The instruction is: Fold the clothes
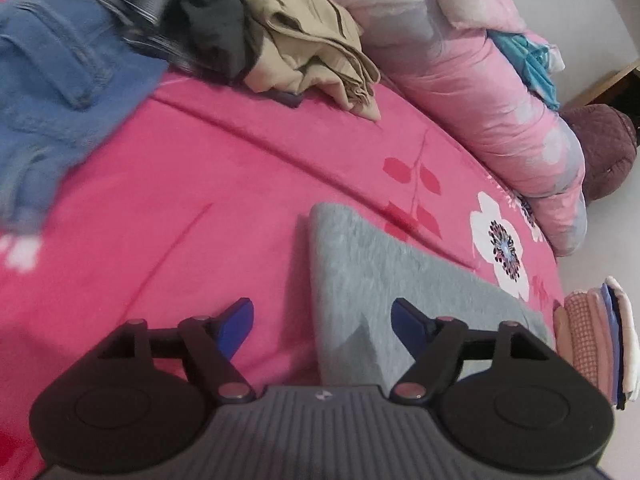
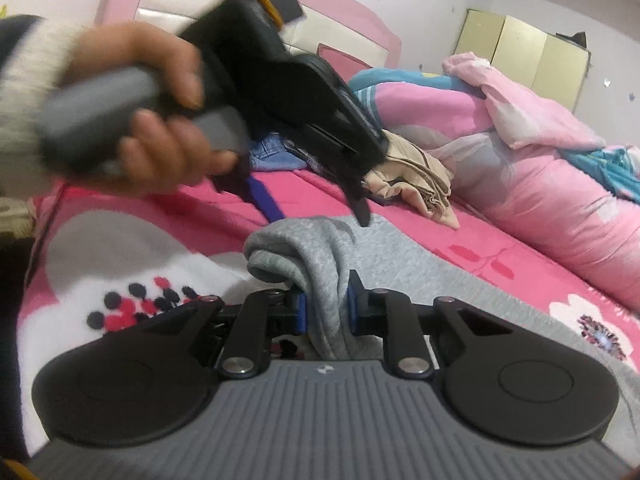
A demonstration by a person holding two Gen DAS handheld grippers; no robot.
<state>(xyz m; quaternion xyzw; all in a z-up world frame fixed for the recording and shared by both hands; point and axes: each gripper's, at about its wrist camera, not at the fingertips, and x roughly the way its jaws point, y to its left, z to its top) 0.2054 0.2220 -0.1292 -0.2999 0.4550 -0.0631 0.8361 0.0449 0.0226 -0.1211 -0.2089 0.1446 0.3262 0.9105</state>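
A grey fleece garment [image 1: 372,276] lies on the pink bedspread [image 1: 224,184]. My left gripper [image 1: 322,320] is open and empty, its blue pads [image 1: 240,322] spread just above the garment's near edge. In the right wrist view my right gripper [image 2: 325,306] is shut on a bunched fold of the grey garment [image 2: 320,256] and lifts it off the bed. The left gripper [image 2: 316,212] also shows there, held by a hand, open above the garment's far end.
A pile of unfolded clothes sits at the bed's far side: blue jeans [image 1: 52,80], a plaid piece [image 1: 132,4], a dark garment [image 1: 212,28] and beige trousers [image 1: 308,48]. A pink duvet [image 1: 500,100] runs along the right. A stack of folded clothes [image 1: 596,344] stands at the bed's edge.
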